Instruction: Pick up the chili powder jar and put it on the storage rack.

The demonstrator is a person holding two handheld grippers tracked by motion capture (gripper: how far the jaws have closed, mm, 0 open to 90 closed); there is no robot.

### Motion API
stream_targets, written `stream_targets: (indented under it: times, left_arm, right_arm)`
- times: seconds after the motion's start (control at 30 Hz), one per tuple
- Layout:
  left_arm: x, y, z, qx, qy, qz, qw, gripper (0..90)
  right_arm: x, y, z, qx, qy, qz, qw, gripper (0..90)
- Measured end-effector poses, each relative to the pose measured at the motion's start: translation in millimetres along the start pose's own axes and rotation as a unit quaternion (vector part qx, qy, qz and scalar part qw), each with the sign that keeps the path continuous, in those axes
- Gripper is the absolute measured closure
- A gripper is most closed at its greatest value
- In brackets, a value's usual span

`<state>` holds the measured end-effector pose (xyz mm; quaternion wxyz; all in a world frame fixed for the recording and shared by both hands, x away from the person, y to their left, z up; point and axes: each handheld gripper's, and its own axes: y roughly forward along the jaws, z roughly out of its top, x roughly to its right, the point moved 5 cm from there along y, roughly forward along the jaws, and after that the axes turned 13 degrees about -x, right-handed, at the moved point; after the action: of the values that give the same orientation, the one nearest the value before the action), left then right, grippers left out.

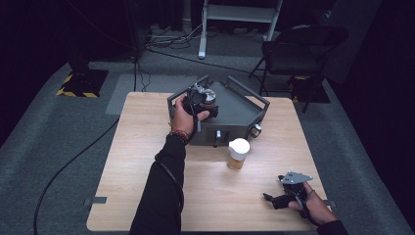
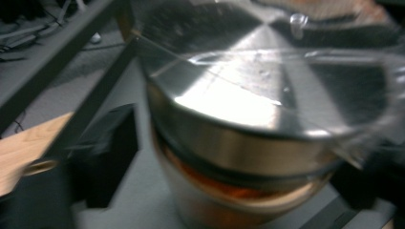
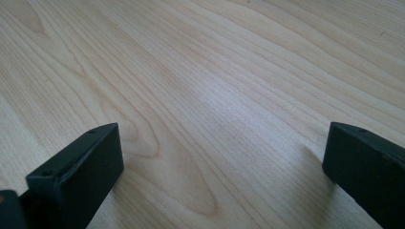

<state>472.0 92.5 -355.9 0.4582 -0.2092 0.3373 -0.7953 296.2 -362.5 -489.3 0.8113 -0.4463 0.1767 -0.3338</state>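
A grey metal machine [image 1: 240, 115] with a frame of bars stands at the back middle of the table. A cup of amber liquid [image 2: 224, 200] sits on its deck beneath a shiny metal disc [image 2: 248, 90], with a clear plastic lid [image 2: 382, 95] around it. My left gripper [image 1: 203, 100] is at this cup; in the blurred left gripper view its black jaws flank the cup, with a narrow gap showing on the left side. A second cup with a white lid [image 1: 238, 153] stands in front of the machine. My right gripper [image 1: 274, 188] rests low at the table's front right, open over bare wood [image 3: 215, 95].
The machine has knobs [image 1: 255, 130] on its front face. A folding chair [image 1: 298, 49] and a white stand [image 1: 240, 12] are beyond the table, with cables [image 1: 166, 39] on the grey floor. The wooden table top [image 1: 147, 161] spreads left and front.
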Motion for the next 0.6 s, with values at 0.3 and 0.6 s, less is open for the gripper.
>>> stream_targets:
  times: [0.3, 0.6]
  left_arm:
    - [-3.5, -25.7, -13.3, 0.038, 0.003, 0.008, 0.9992, 2.0]
    - [-0.2, -47.8, -24.7, 0.049, 0.032, 0.024, 0.998, 1.7]
  right_arm:
    - [0.4, -0.2, -0.2, 0.0, 0.0, 0.001, 1.0, 0.0]
    - [0.4, -0.2, -0.2, 0.0, 0.0, 0.001, 1.0, 0.0]
